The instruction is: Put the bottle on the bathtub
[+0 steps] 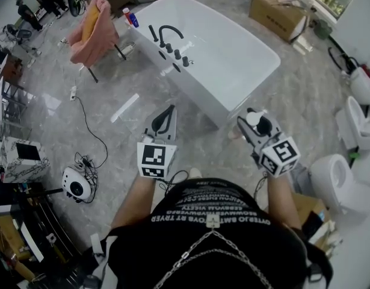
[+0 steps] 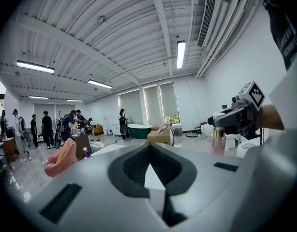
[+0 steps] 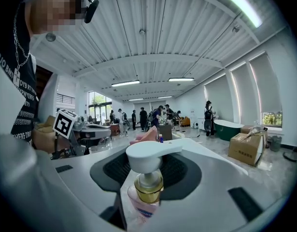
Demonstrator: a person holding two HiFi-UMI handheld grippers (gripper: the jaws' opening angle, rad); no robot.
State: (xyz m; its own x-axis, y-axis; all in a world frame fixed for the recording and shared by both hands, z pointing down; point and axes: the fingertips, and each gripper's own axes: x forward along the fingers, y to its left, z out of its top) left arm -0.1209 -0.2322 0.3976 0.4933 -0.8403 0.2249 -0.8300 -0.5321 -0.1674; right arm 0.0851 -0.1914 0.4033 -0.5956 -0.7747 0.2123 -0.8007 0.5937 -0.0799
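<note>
Ahead, open floor (image 1: 194, 146) before bathtub rim (image 1: 200, 92)

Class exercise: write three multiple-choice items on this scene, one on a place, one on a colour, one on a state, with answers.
1. Beside the bathtub, the pink towel hangs over: A a chair; B a door; C a railing.
2. The pump bottle has a collar that is: A blue; B gold; C black.
3. The right hand-held gripper is: A open, empty; B shut on the pump bottle; C shut on the pink towel.
Answers: A, chair legs show beneath it; B, gold shows under the white pump; B, its jaws clamp the bottle.
</note>
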